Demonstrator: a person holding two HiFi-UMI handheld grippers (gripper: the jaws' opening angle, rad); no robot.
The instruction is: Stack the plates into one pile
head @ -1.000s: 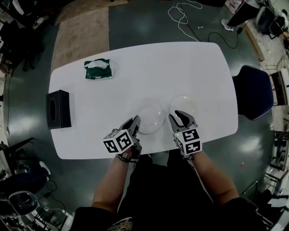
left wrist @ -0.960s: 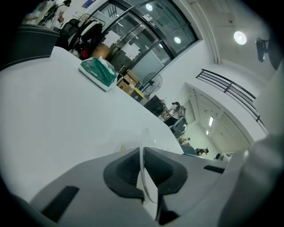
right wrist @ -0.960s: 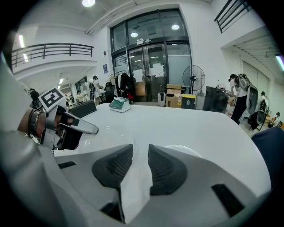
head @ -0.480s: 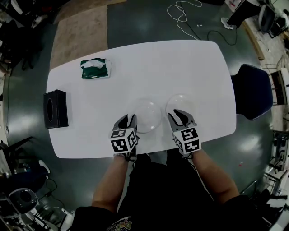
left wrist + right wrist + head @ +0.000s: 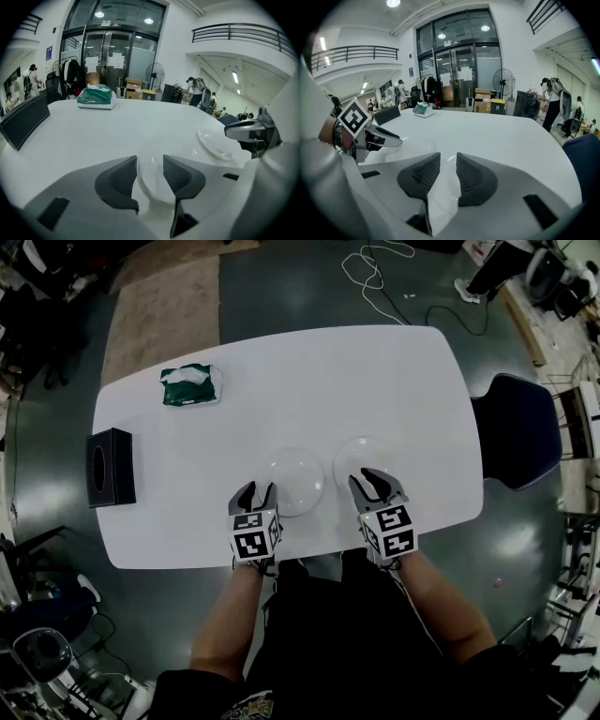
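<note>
**Head view.**
- White table (image 5: 281,381), oval.
- Two clear plates lie flat, side by side and unstacked, near the table's near edge. The left plate (image 5: 295,479) and right plate (image 5: 361,456) are close together; whether their rims touch cannot be told.
- Left gripper (image 5: 258,491) is at the near rim of the left plate.
- Right gripper (image 5: 375,482) is at the near rim of the right plate.
- Green pack (image 5: 190,385) lies at the far left of the table.
- Black box (image 5: 111,468) stands at the left edge.
- Blue chair (image 5: 514,432) is beyond the table's right end.

**Left gripper view.**
- Left gripper (image 5: 150,161): the jaws stand apart and have just been opening. The left plate (image 5: 151,180) has its rim in the gap, and the pads are clear of it.
- Right plate (image 5: 213,143) lies ahead to the right, with the right gripper (image 5: 248,133) at its edge.
- Green pack (image 5: 96,97) is at the far side; black box (image 5: 23,122) is at the left.

**Right gripper view.**
- Right gripper (image 5: 447,159): the jaws are parted. The right plate (image 5: 443,190) has its rim between them, not clamped.
- Left gripper (image 5: 386,137) shows at the left.
- Green pack (image 5: 423,108) and black box (image 5: 388,114) are far across the table.
</note>
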